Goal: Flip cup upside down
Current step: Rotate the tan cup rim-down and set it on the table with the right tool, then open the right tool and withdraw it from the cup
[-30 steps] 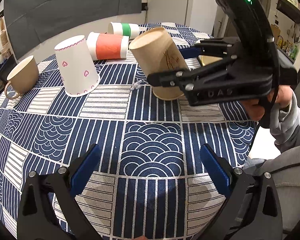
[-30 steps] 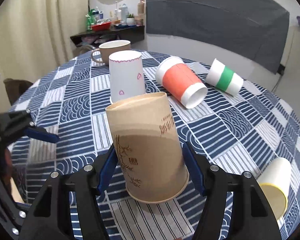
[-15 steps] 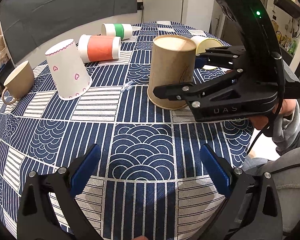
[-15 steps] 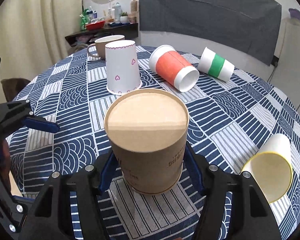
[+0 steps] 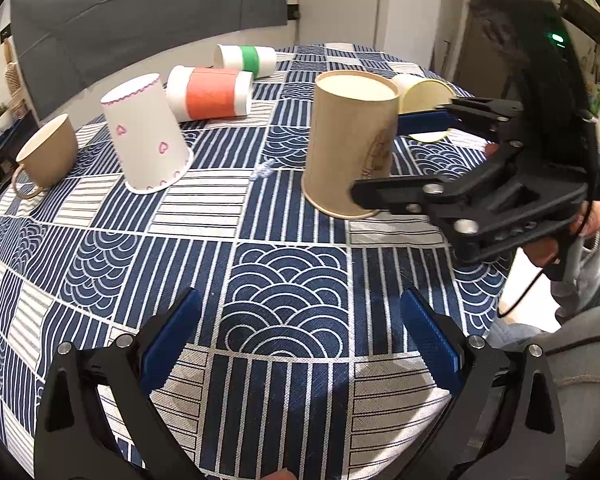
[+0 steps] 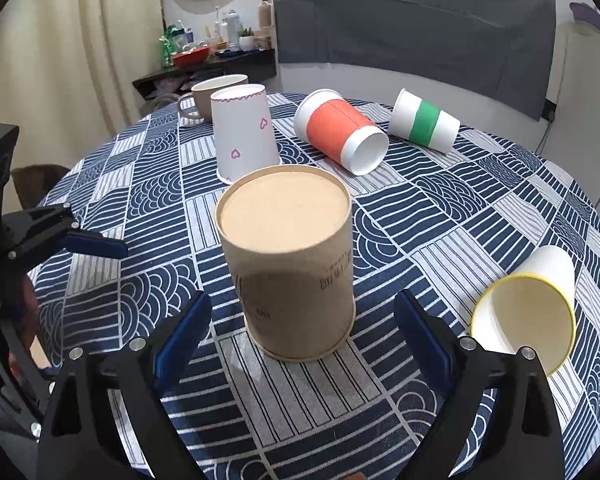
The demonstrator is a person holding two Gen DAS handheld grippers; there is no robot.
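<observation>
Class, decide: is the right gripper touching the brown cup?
Apart. The right wrist view shows tablecloth between each blue pad and the brown cup; the right gripper stands open around it.

the scene is evenly lit by soft indoor light from above, with no harsh glare. a broad soft shadow is cast on the tablecloth [image 5: 292, 380] just ahead of the left gripper [image 5: 300, 336], and a similar one falls before the right gripper [image 6: 302, 336] in the right wrist view. the near side of the brown cup [image 6: 288, 264] is shaded, its flat top brightly lit. strong fisheye bending is seen at every edge, with black corners. the grid pattern is curved outward. the right gripper [image 5: 404, 160] is slightly smeared by motion in the left wrist view; the far shelf [image 6: 204, 68] is rendered soft.
</observation>
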